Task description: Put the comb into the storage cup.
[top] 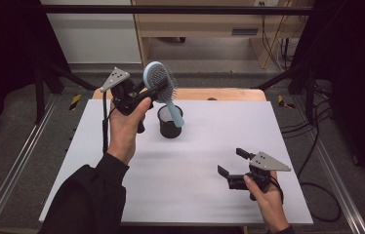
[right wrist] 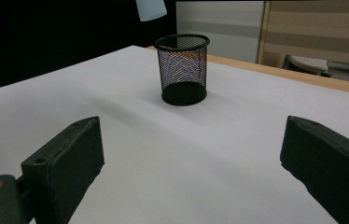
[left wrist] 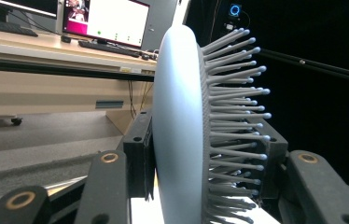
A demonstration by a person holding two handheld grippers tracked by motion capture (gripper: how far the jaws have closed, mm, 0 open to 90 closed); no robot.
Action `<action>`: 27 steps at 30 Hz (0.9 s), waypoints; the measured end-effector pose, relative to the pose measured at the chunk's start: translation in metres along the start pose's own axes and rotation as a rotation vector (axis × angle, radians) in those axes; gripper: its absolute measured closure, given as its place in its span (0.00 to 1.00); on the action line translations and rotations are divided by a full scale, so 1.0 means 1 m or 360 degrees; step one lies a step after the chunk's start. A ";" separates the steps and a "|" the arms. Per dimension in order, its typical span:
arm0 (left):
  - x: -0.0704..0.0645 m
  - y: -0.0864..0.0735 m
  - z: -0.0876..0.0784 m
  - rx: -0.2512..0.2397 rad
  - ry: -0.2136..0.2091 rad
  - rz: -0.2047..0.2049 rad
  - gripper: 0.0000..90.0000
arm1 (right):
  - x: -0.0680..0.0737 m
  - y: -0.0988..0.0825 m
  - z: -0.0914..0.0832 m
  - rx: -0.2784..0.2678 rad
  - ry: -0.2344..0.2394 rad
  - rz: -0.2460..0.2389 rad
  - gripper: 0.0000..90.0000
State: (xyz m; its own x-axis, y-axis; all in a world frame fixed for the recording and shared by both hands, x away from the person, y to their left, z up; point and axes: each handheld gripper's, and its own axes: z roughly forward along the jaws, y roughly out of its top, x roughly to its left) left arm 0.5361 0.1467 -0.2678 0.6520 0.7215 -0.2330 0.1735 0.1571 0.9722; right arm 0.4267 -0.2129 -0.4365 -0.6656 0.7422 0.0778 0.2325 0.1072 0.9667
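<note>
Left tool [top: 147,92] clamps hairbrush [top: 160,79] head; right tool [top: 233,162] gapes empty.

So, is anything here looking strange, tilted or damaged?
Nothing looks damaged or spilled. The mesh cup stands upright on the table. One oddity: the left gripper clamps the hairbrush by its bristled head, so the handle hangs tilted down over the cup. The right gripper rests open with nothing between its jaws.

White table sheet [top: 190,195] over wooden tabletop [top: 219,93]. Wooden desk [left wrist: 32,51] behind, monitor [left wrist: 116,21] and keyboard [left wrist: 109,47] on it. Cables [top: 273,44] on floor.
</note>
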 end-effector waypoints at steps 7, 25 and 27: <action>0.000 -0.003 0.007 -0.0016 0.0026 -0.0014 0.58 | -0.001 -0.001 0.001 0.0013 0.0006 0.0010 0.07; 0.018 0.005 0.020 -0.0020 0.0091 0.0003 0.58 | -0.004 -0.002 0.000 -0.0018 0.0013 0.0083 0.07; 0.020 0.005 0.020 -0.0019 0.0100 0.0011 0.58 | -0.004 -0.002 0.000 -0.0008 0.0009 0.0076 0.07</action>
State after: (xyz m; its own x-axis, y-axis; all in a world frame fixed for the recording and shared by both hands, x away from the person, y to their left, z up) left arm 0.5649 0.1480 -0.2680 0.6054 0.7636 -0.2246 0.1600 0.1597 0.9741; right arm 0.4288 -0.2165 -0.4384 -0.6580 0.7425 0.1252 0.2605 0.0685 0.9630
